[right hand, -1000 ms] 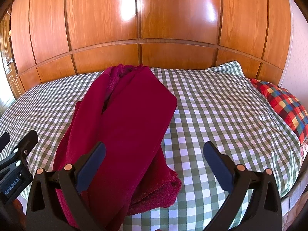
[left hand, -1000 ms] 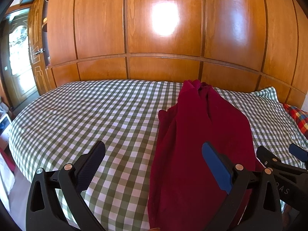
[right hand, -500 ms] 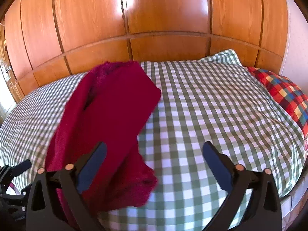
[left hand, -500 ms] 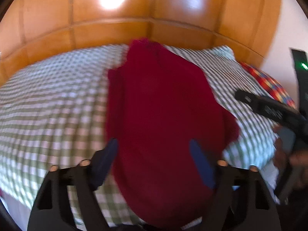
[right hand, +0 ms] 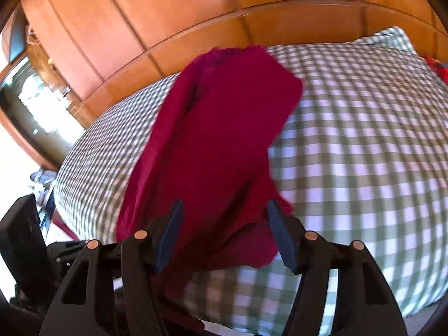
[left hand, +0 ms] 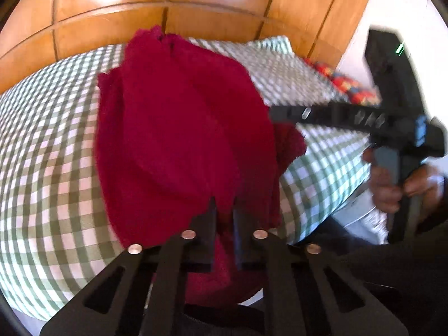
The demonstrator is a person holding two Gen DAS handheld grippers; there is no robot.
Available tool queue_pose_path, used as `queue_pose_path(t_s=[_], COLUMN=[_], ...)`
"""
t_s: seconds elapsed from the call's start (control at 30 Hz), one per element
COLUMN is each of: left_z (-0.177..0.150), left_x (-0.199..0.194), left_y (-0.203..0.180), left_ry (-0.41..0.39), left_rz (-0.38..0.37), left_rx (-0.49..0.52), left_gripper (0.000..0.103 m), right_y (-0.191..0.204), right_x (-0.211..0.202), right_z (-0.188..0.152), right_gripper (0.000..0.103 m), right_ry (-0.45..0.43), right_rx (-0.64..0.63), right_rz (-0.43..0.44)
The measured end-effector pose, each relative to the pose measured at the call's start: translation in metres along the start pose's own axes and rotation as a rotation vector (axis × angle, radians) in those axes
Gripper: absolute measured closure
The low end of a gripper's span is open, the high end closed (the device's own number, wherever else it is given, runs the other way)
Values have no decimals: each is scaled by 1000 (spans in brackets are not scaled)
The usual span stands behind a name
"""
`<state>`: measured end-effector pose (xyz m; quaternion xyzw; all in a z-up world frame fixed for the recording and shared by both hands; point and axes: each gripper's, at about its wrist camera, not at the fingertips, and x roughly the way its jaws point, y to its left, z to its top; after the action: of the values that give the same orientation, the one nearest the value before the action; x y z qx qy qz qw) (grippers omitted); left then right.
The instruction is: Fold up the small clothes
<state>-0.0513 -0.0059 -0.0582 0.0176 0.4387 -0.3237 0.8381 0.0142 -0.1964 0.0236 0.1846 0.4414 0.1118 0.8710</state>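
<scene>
The dark red, soft, fuzzy piece of clothing (left hand: 179,128) lies long and bunched on the bed with the green and white checked sheet (left hand: 50,173), its near end at the edge closest to us. We pinch that near end with the left hand-held gripper (left hand: 224,215); its jaws are closing, nearly together, with red cloth squeezed between them. The right hand-held gripper (right hand: 224,232) sits at the same near end, more to the side. Its jaws are closing too, with cloth between them, but the blue pads (right hand: 169,235) do not press on it yet.

To do this step well, we think both grips should bite the edge itself, not a thick lump. We should wait until the right one is tight before we lift. Then we can raise both ends together and keep the edge flat and level.

Some things we cannot see. Both views are blurry. The far end of the cloth is crumpled by the shiny brown wooden wall (left hand: 196,5), so we cannot tell what kind of clothing it is. We cannot tell how many layers each grip has. A hand (left hand: 392,184) holds the right tool at the picture's edge, partly cut off.
</scene>
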Motion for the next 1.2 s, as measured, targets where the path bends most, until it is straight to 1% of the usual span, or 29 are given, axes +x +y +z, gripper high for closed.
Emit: queue_pose_path(t_s=[0.07,0.1,0.13,0.17,0.2,0.23,0.27,0.3,0.37,0.4,0.47,0.5,0.53,0.57,0.63,0.7,0.73,0.77,0.8,0.83,0.87,0.9,0.93,0.97,1.0,1.03,1.07,1.13,1.2], left_z=[2,4,8,12,15,19,20,23,29,31,38,41,45,52,63,75,80,84,89,92,95,94,93,91,92,92,90,86,79], left_x=[-15,-20,-25,-35,-43,-56,-64,-74,-86,-89,-96,-99,-102,-105,-107,-109,-110,-111,-113,-116,-119,-122,-124,-124,-119,-112,-101,-82,-63], left_y=[14,18,27,38,45,54,59,64,77,85,113,124,137,154,184,215,228,238,246,250,250,249,244,235,227,220,207,186,167], left_ry=[-43,-61,-81,-113,-137,-174,-200,-226,-254,-256,-265,-267,-269,-268,-272,-273,-274,-277,-294,-308,-320,-336,-362,-386,-388,-377,-349,-305,-258], left_rz=[-21,-20,-18,-22,-35,-73,-77,-52,53,101,211,251,321,401,536,576,616,652,673,702,721,711,685,647,612,571,517,452,388], left_rx=[-50,-68,-92,-130,-157,-189,-203,-203,-211,-220,-271,-292,-310,-331,-398,-460,-502,-539,-567,-591,-618,-632,-640,-634,-618,-594,-554,-504,-464], left_gripper=[96,96,96,96,97,97,97,97,97,97,97,97,97,97,97,96,93,93,93,87,79,64,53,51,51,51,51,51,51], right_y=[9,12,16,21,21,21,20,19,11,4,-7,-11,-16,-18,-14,-3,6,18,30,41,55,63,73,84,89,95,97,96,90], right_x=[12,16,20,23,25,25,23,23,18,15,12,7,2,-3,-9,-15,-17,-18,-16,-14,-9,-4,3,14,22,33,42,40,25], right_z=[1,1,2,2,1,1,0,-1,-1,1,3,4,4,5,4,1,-1,-4,-3,-6,-9,-12,-18,-23,-30,-36,-42,-44,-39], right_gripper=[48,55,66,72,77,80,83,85,86,84,71,57,40,37,37,36,31,28,22,17,17,16,17,17,27,56,66,89,97], right_ry=[27,33,38,36,35,32,28,22,27,37,36,31,21,14,10,4,6,6,7,10,18,27,41,61,80,109,114,96,77], right_rx=[-31,-45,-68,-99,-120,-130,-135,-139,-121,-105,-74,-67,-43,-24,-40,-77,-103,-139,-174,-219,-275,-310,-351,-406,-448,-493,-536,-568,-549], right_rz=[2,-6,-20,-51,-71,-78,-88,-101,-97,-80,-92,-99,-97,-78,-59,-38,-11,8,8,1,-3,-7,-21,-47,-63,-81,-134,-137,-106])
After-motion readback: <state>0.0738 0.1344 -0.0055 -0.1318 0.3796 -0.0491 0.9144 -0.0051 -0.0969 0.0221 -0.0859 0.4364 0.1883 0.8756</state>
